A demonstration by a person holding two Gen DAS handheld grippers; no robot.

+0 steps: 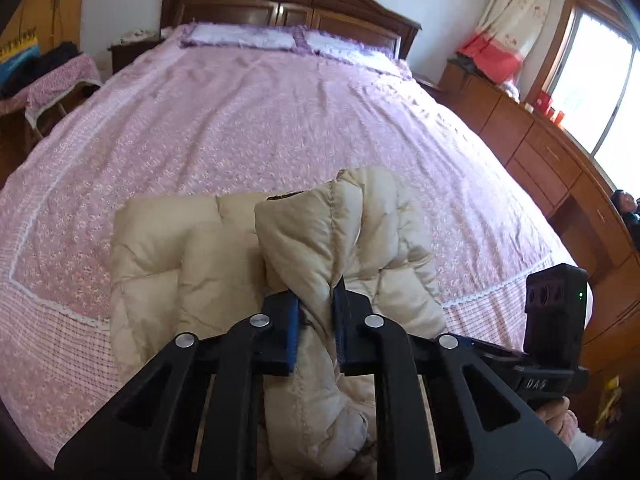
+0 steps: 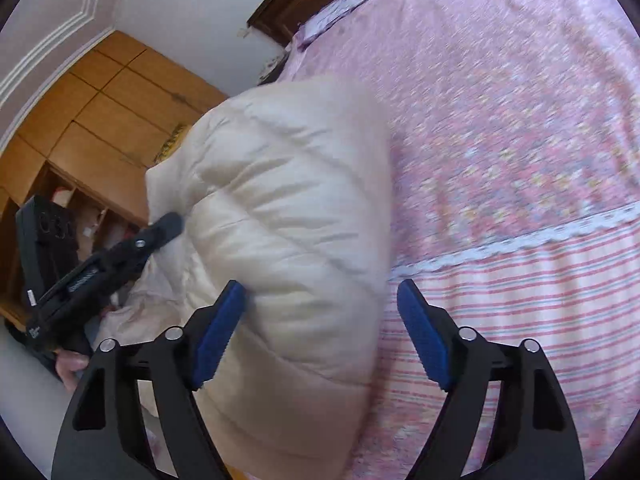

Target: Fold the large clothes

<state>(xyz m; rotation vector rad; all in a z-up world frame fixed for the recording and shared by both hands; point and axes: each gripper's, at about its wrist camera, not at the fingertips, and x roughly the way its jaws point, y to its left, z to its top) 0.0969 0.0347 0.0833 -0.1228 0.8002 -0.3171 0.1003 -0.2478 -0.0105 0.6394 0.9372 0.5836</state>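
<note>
At the foot of a wide bed spread with a pink floral cover, a cream quilted jacket lies bunched on the bedding, its bulk puffed up near the bed's lower edge. Seen from the left wrist, the left gripper has its blue-padded jaws drawn close together, pinching a raised fold of the jacket that stands up between them and trails down toward the camera. Seen from the right wrist, the right gripper holds its jaws spread wide: the left pad sits against the jacket's side, while the other pad hangs clear over the striped border of the bed cover, gripping nothing. That same view catches the left gripper to the jacket's left, its black tip pressed into the padded fabric, with part of a hand on its handle. Beyond the jacket, at the head of the bed, two lilac-trimmed pillows rest against a dark wooden headboard. Wooden cabinets run along the bed's right side beneath a bright window, and a tall wooden wardrobe stands off the bed's left side.
</note>
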